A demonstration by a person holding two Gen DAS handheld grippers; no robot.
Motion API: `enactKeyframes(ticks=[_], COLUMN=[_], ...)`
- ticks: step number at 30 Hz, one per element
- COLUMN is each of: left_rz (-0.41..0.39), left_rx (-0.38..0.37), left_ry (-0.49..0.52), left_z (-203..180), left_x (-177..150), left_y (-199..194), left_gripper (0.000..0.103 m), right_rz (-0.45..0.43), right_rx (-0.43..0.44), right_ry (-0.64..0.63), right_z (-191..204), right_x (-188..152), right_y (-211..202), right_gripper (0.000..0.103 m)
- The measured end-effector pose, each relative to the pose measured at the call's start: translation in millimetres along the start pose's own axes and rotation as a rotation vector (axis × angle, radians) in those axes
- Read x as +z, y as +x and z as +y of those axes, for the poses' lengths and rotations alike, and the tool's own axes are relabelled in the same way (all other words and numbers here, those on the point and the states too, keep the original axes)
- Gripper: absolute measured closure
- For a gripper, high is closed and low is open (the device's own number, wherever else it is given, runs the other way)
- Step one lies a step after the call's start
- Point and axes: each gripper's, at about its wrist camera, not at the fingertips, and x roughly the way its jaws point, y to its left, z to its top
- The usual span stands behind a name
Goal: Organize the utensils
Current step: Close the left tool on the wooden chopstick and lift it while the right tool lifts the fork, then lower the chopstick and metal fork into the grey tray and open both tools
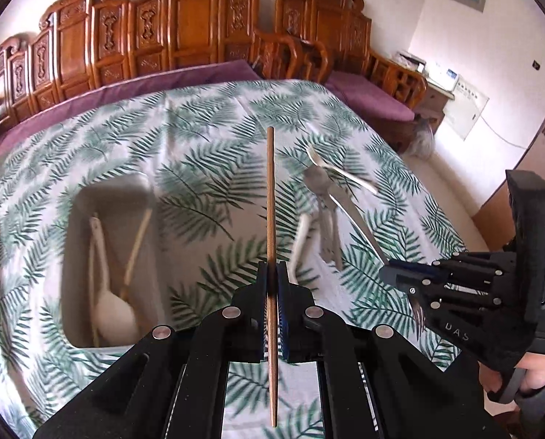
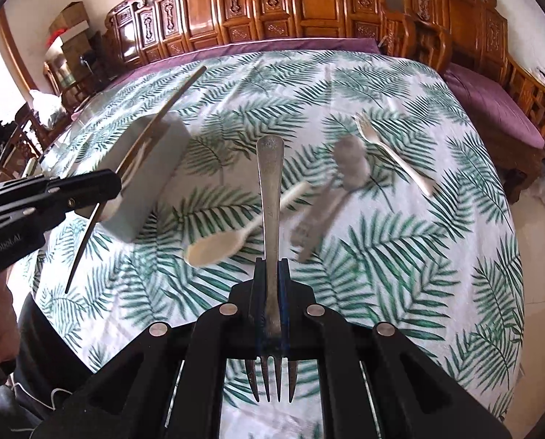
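Jaws hover above leaf-print tablecloth [image 1: 199, 139], carved wooden benches [image 1: 184, 25] behind.

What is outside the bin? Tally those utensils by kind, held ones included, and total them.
Forks: 3 (held fork, small fork, blurred fork, likely a fork)
Spoons: 2 (metal spoon, white spoon)
Chopsticks: 1 (brown chopstick, held)
Total: 6
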Motion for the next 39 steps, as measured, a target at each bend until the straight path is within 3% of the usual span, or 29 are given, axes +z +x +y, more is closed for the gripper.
enactKeyframes(ticks=[17, 29, 39], left_rz=[-0.051, -0.009, 0.023], left_rx=[0.067, 0.074, 0.078], left_ry=[-0.068, -0.127, -0.131], left_z=[93, 151, 167], left_x=[2, 6, 6], left_y=[-28, 0, 23], left_gripper=[0.099, 0.099, 0.099], right_rz=[-0.017, -0.004, 0.013], right_rx=[0.045, 0.044, 0.046], right_ry=[-0.088, -0.132, -0.145], right_z=[80, 105, 113], right_x=[41, 49, 54], right_y=[13, 17, 28], right_gripper=[0.095, 0.095, 0.095])
